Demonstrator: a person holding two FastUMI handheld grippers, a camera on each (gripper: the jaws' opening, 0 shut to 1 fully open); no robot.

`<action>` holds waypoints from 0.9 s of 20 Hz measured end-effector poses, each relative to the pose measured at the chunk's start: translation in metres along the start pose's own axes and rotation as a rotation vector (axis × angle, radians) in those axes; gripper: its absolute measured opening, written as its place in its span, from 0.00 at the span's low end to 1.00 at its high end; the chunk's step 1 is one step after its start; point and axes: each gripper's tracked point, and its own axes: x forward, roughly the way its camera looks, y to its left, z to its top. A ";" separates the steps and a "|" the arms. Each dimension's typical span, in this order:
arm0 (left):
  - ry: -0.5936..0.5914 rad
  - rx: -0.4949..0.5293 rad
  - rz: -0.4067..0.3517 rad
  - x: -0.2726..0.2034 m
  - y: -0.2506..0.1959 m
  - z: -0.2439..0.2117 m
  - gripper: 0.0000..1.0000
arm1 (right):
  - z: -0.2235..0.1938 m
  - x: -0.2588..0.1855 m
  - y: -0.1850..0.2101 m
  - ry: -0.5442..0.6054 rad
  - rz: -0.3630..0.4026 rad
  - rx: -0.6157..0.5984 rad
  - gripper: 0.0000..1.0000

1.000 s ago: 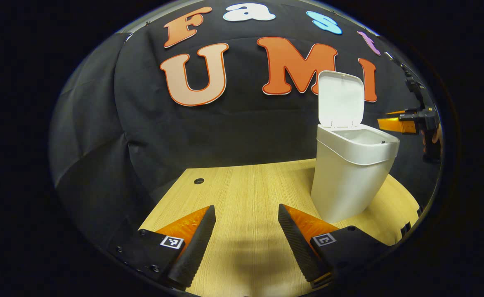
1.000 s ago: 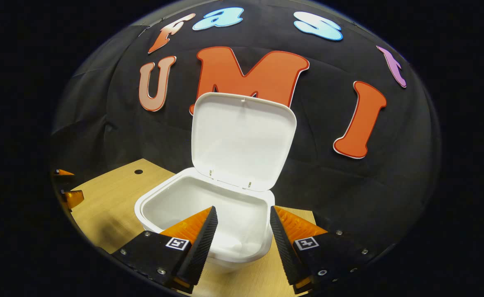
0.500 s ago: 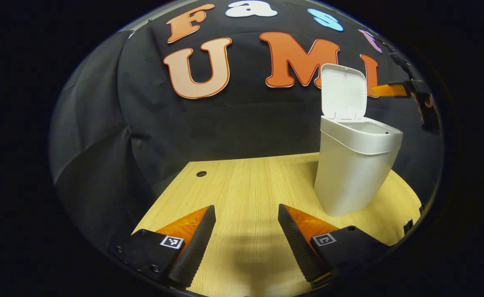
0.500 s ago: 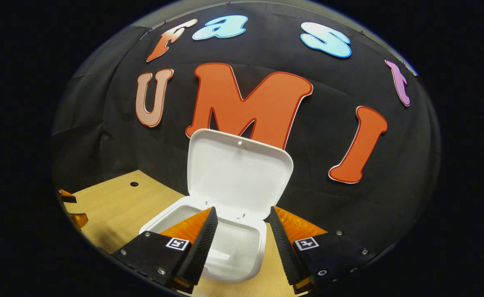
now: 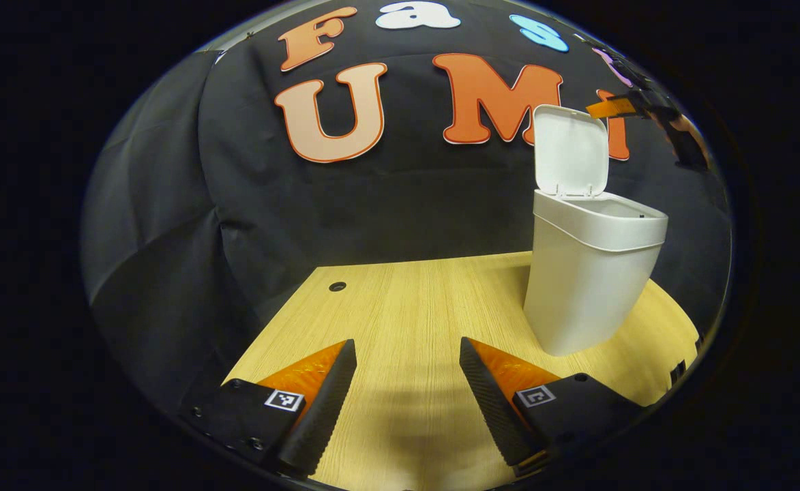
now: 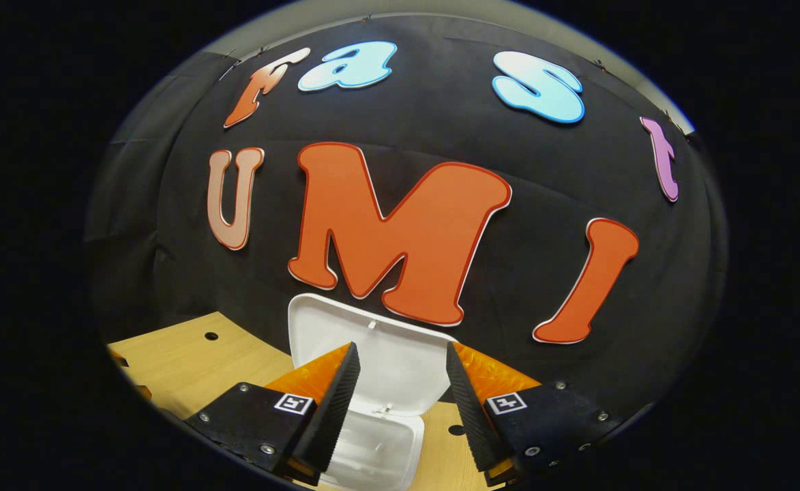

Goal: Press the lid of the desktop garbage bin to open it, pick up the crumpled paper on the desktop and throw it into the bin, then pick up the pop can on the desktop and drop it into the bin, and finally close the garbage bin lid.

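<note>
The white desktop bin (image 5: 594,273) stands on the right of the wooden table, its lid (image 5: 571,151) swung up and upright. My left gripper (image 5: 406,351) hovers open and empty over the near table, left of the bin. In the left gripper view the right gripper (image 5: 608,108) hangs high beside the lid's top edge, held by a hand. In the right gripper view my right gripper (image 6: 398,351) is open and empty above the raised lid (image 6: 386,361), with the bin's white inside (image 6: 372,450) below it.
The light wooden table (image 5: 413,307) has a small round hole (image 5: 337,286) near its far left corner. The black cloth wall rises close behind the bin. Another small hole (image 6: 455,430) shows in the table beside the bin in the right gripper view.
The right gripper has risen from just over the bin's opening to the height of the lid's top. The left gripper has barely moved. The lid stays up.
</note>
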 end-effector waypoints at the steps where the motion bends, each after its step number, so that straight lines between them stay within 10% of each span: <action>1: 0.000 -0.002 0.003 0.000 0.002 0.000 0.97 | 0.006 0.003 -0.001 -0.010 -0.004 0.001 0.78; 13: 0.010 -0.033 0.029 0.003 0.017 -0.009 0.87 | 0.029 0.051 0.000 -0.031 -0.015 0.058 0.77; 18: 0.016 -0.041 0.035 0.005 0.023 -0.009 0.98 | 0.016 0.054 0.007 0.015 0.012 0.087 0.77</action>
